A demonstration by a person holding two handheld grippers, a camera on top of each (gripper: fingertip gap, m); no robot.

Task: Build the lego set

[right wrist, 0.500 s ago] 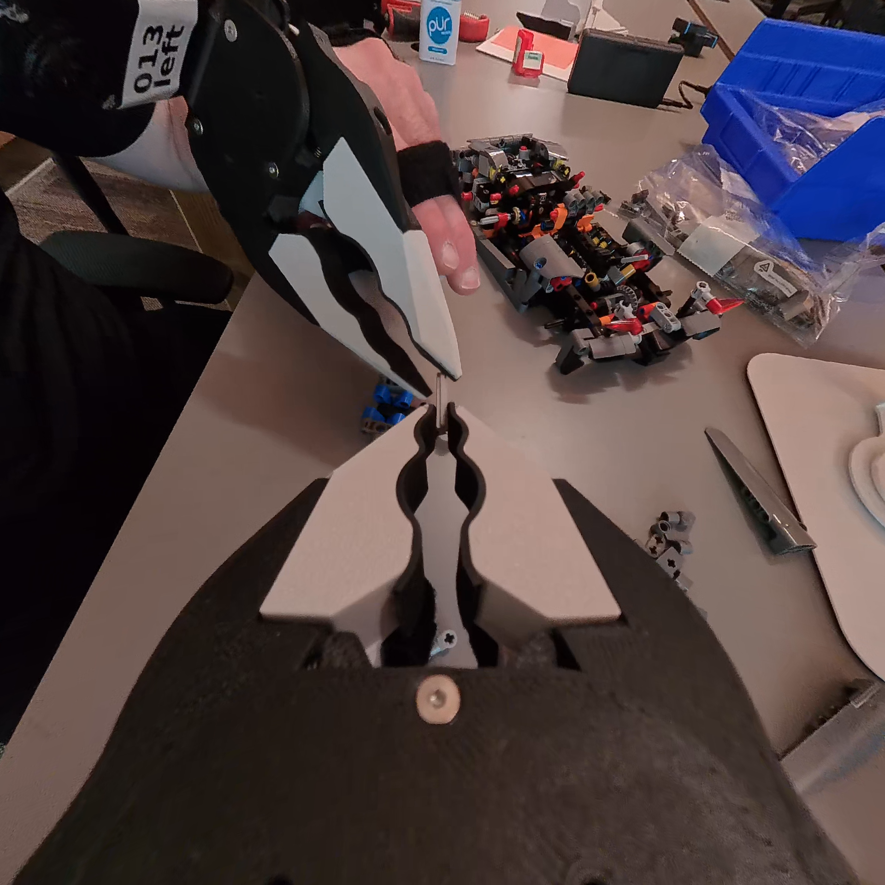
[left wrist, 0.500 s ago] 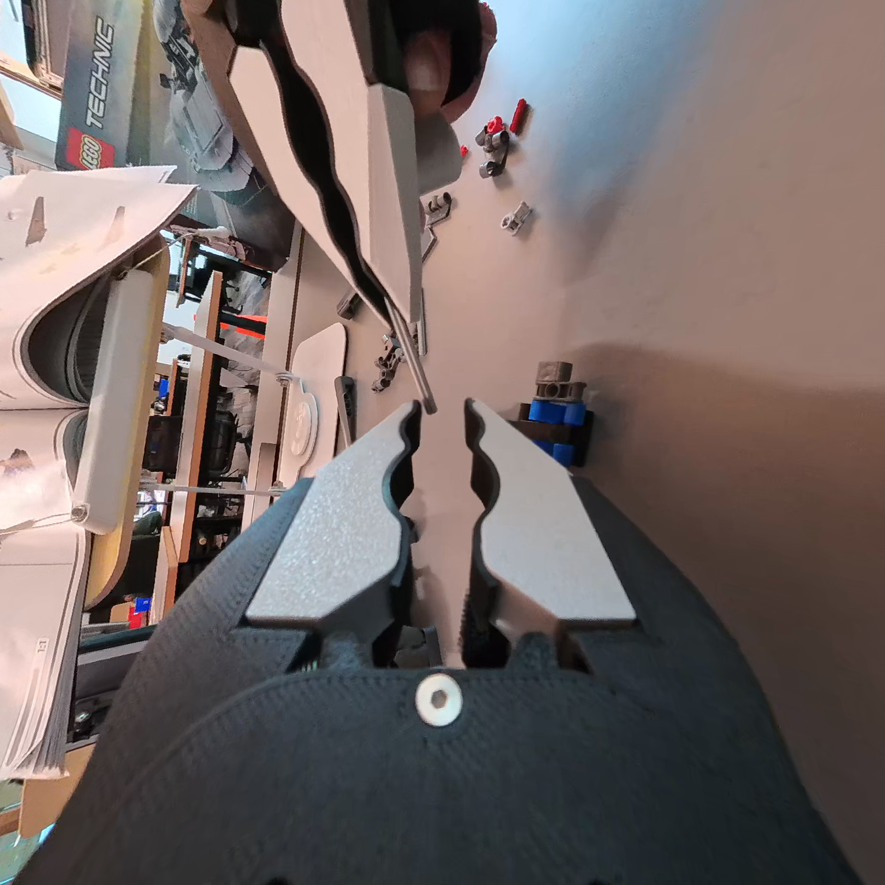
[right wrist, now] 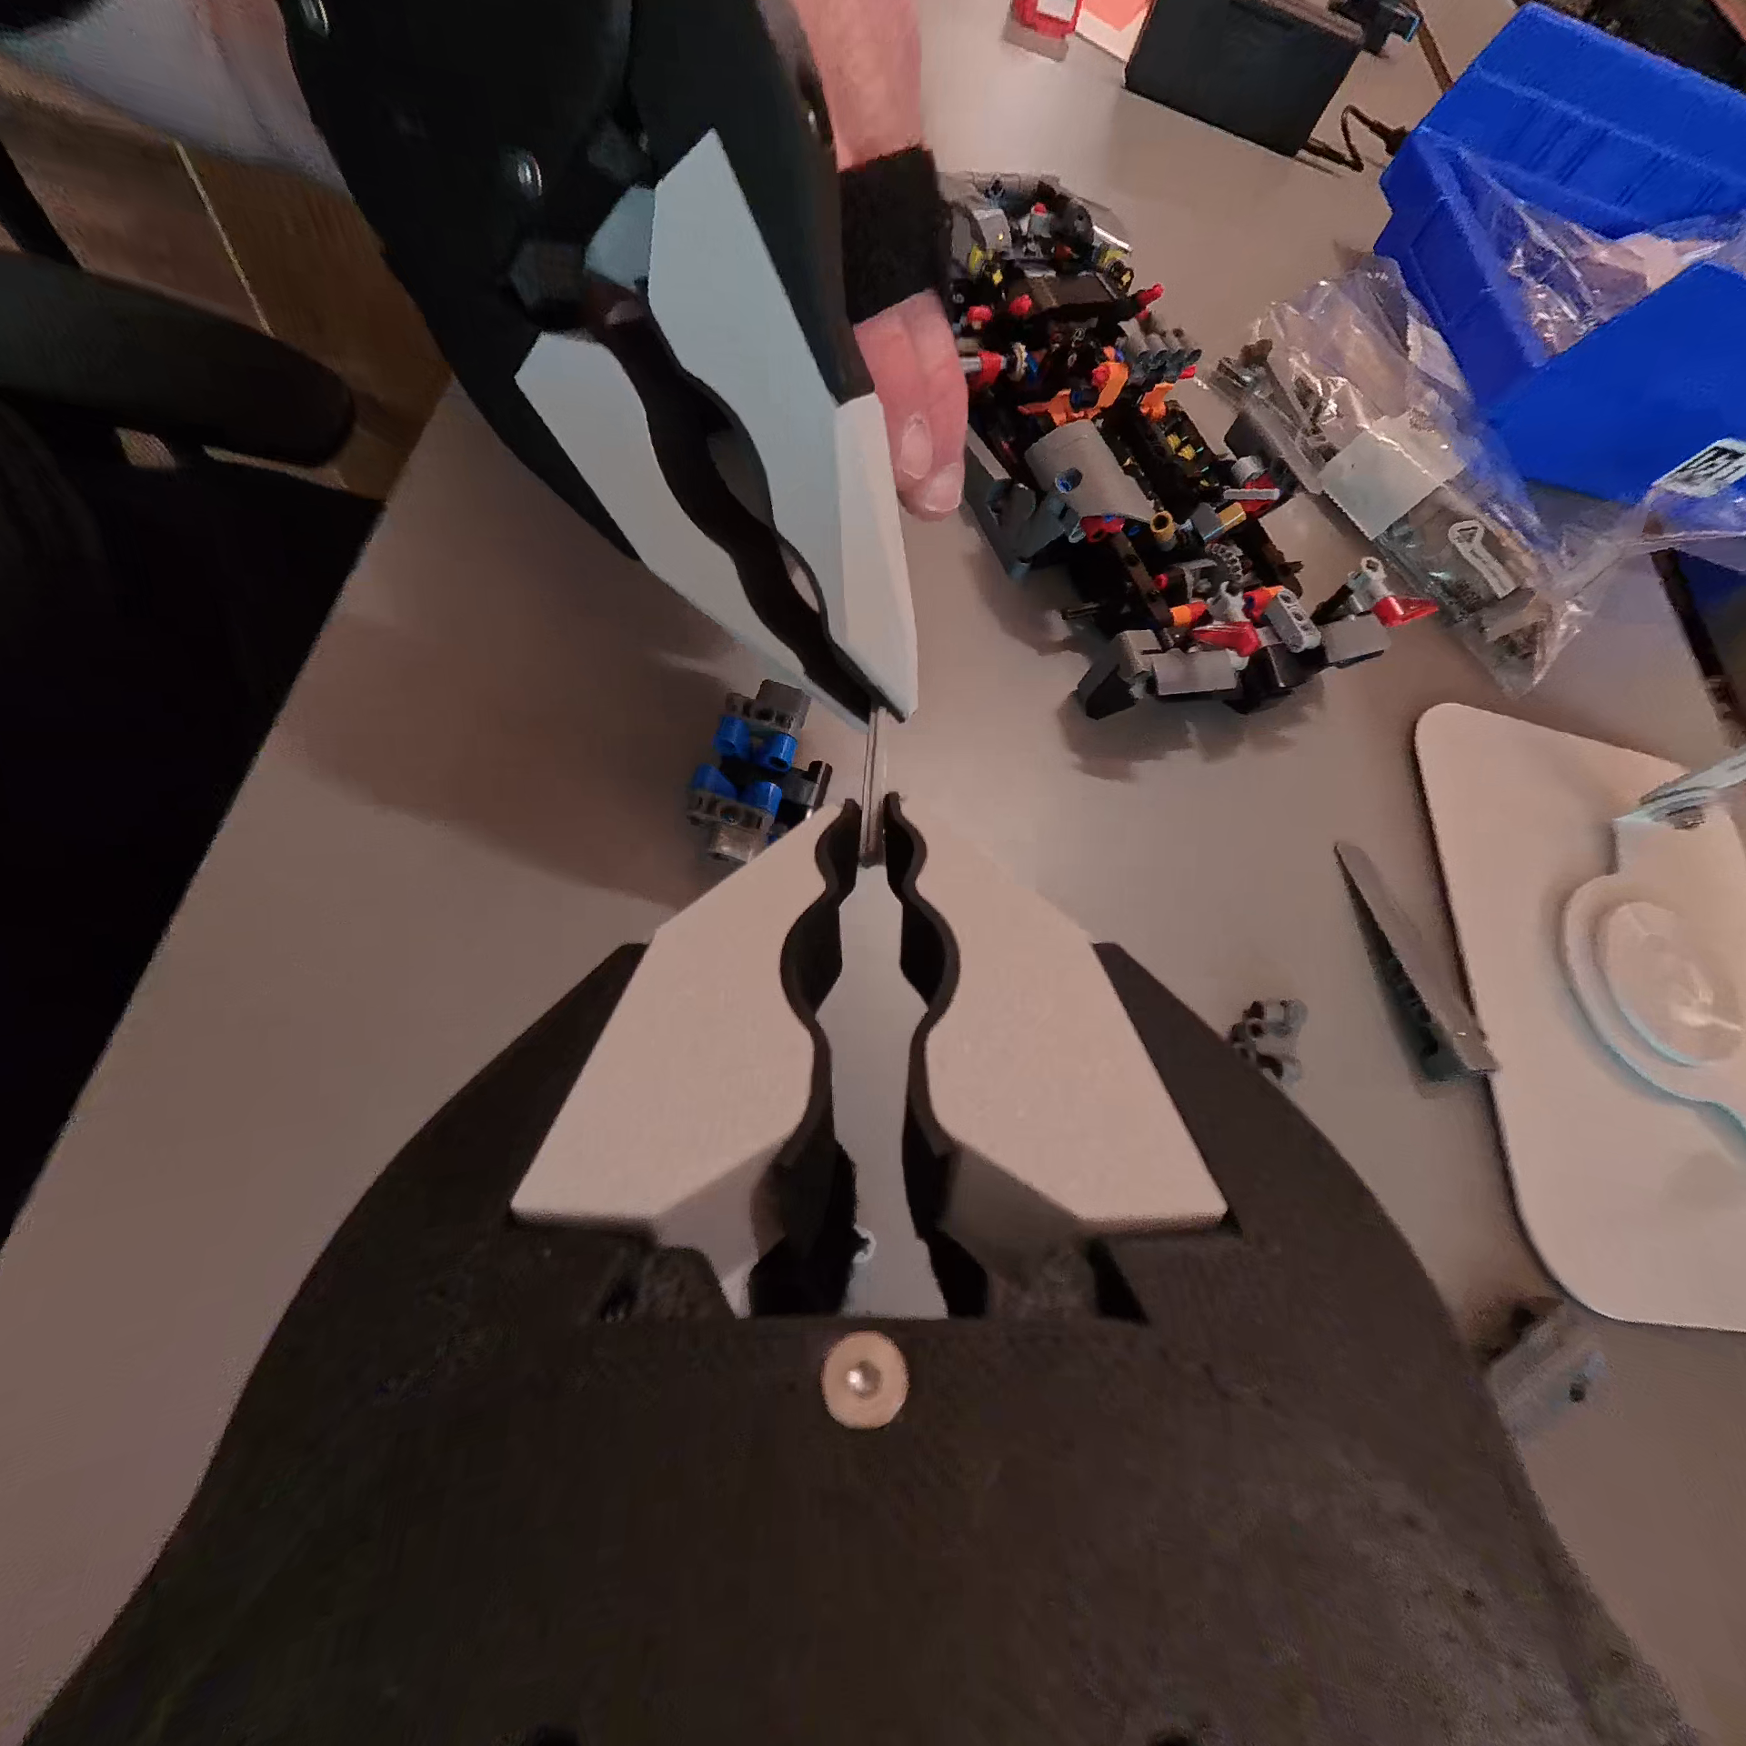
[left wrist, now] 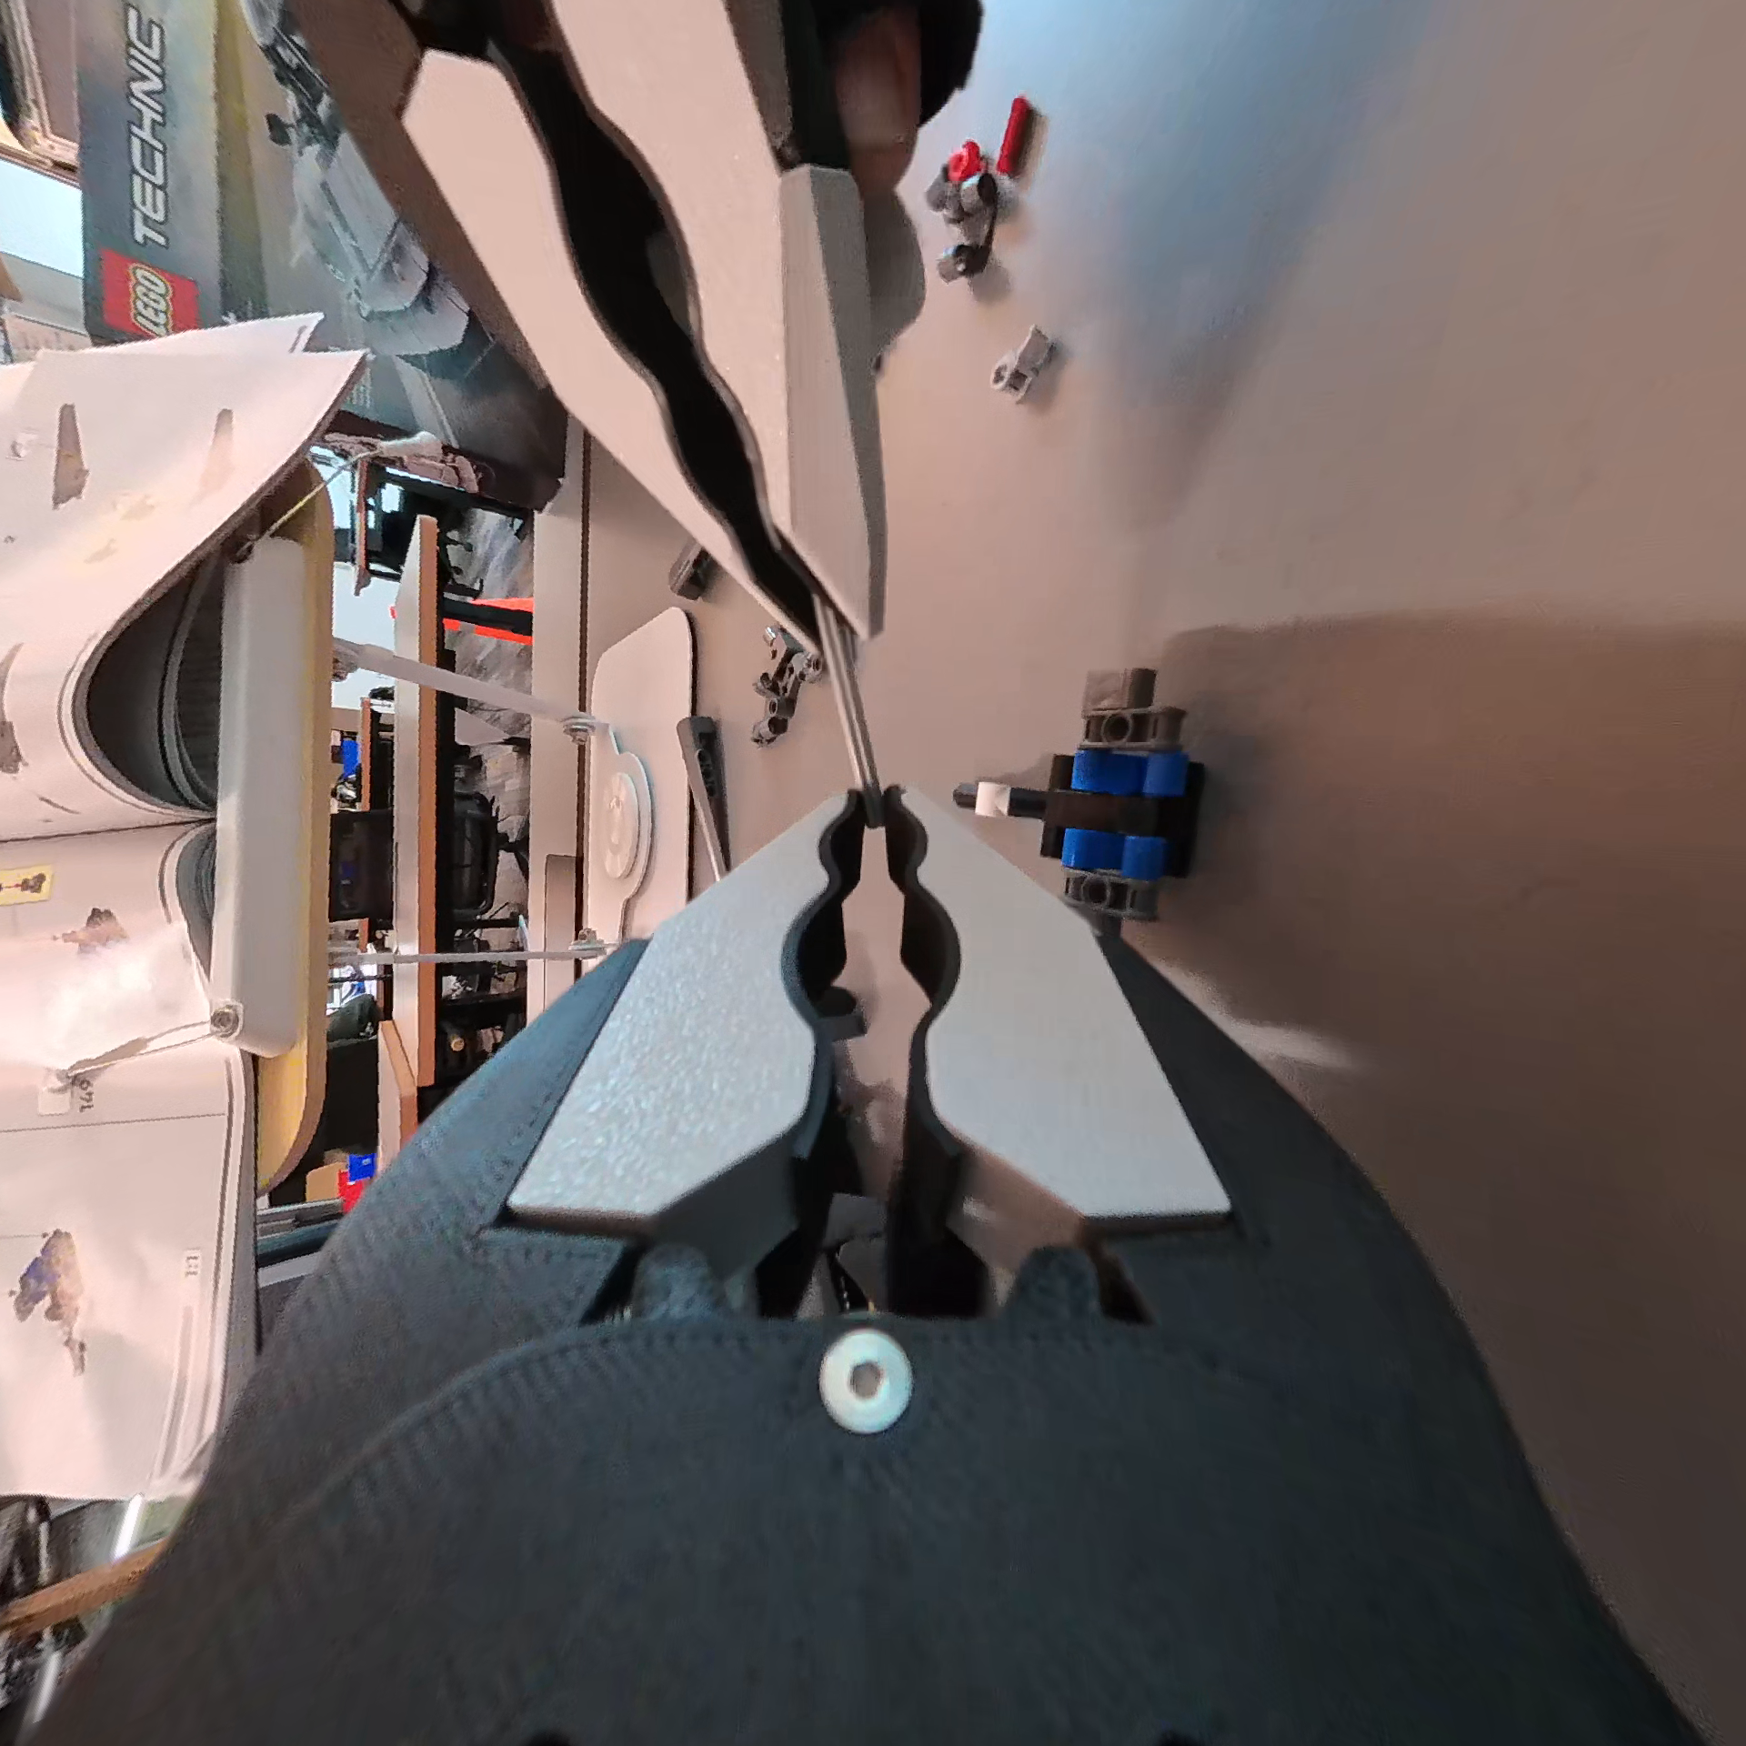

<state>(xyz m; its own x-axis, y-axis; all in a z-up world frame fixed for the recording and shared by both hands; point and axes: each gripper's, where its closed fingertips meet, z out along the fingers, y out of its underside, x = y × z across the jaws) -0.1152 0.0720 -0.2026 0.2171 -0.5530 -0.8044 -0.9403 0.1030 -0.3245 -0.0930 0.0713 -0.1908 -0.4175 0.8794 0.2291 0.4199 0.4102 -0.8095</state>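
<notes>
Thin grey axle (left wrist: 855,718) spans between both tools, above the tabletop (right wrist: 472,945). Left tool (left wrist: 874,813) pinched nearly closed on one end of the axle, fingertips meeting around it. Right tool (right wrist: 871,822) grips the other end, jaws almost together with only the rod's width between tips. In the right wrist view the left tool (right wrist: 883,709) comes down from upper left, axle (right wrist: 871,784) sticking out of its tip into the right tool's fingers; a person's hand (right wrist: 921,416) with a black strap sits behind it. In the left wrist view the right tool (left wrist: 846,619) reaches in from above, tips closed on the axle. Just beside the tools on the tabletop: small blue-and-grey sub-assembly (right wrist: 751,775), with a black pin and white bush sticking out its side in the left wrist view (left wrist: 1120,813). Farther off: partly built multicolour chassis (right wrist: 1153,491), clear bag of parts (right wrist: 1417,453) leaning on blue bins (right wrist: 1587,236), long dark grey panel piece (right wrist: 1408,964), small cluster of grey connectors (right wrist: 1271,1035), light pad (right wrist: 1549,1086) at right edge. Left wrist view also shows loose red and grey pins (left wrist: 978,189), open instruction booklet (left wrist: 113,661), set box (left wrist: 151,179) behind.
</notes>
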